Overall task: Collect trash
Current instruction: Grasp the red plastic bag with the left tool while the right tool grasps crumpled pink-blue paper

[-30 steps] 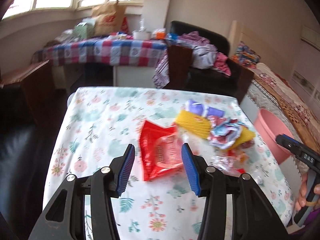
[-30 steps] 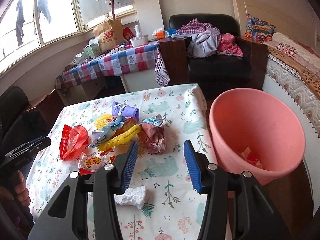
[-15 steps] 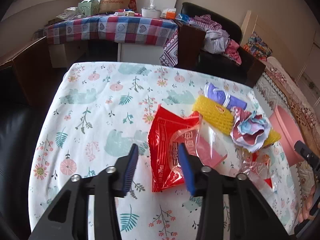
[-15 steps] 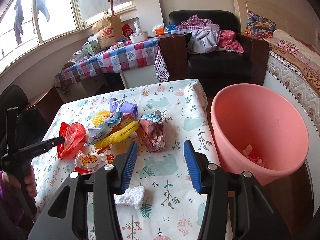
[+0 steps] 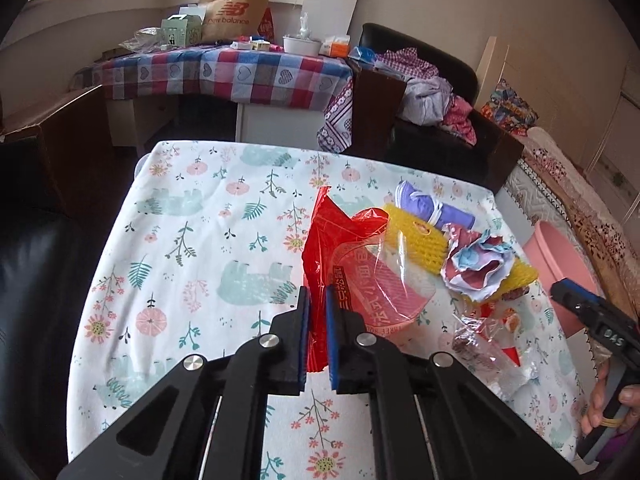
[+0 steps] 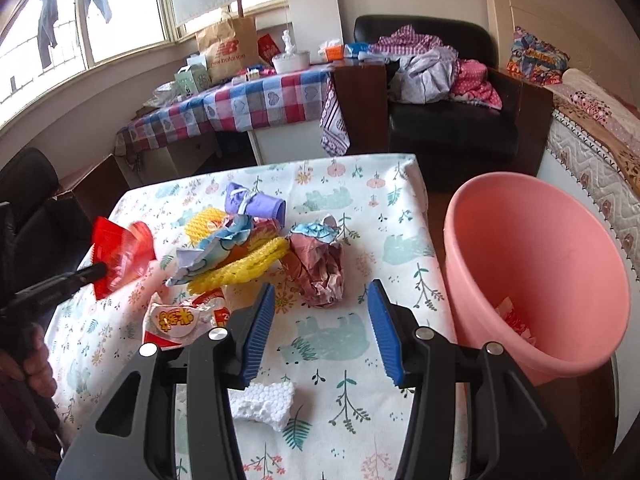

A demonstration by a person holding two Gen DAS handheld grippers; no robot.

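The left gripper (image 5: 316, 328) has just been closing, and its blue pads now pinch the near edge of the red plastic bag (image 5: 352, 248), which lies crumpled on the floral tablecloth (image 5: 192, 240). From the right wrist view the same bag (image 6: 120, 254) seems lifted a little off the cloth at the gripper's tip, though the angle is too poor to be sure.

The right gripper (image 6: 322, 328) hangs over the cloth with its jaws apart and nothing between them. Just beyond its pads sits a crumpled brown paper ball (image 6: 320, 268). A white foam chunk (image 6: 264, 402) lies on the cloth below its left finger, and a snack wrapper with orange lettering (image 6: 176, 320) lies beside that finger.

Beyond the red bag the rest of the trash is heaped: yellow foam netting (image 5: 416, 236), a purple roll (image 5: 432, 210) behind it, and torn printed paper (image 5: 476, 268) on top. A clear wrapper (image 5: 484, 344) lies nearer the camera than the heap.

The pink bin (image 6: 536, 264) stands off the cloth's right edge, with a scrap of wrapper inside.
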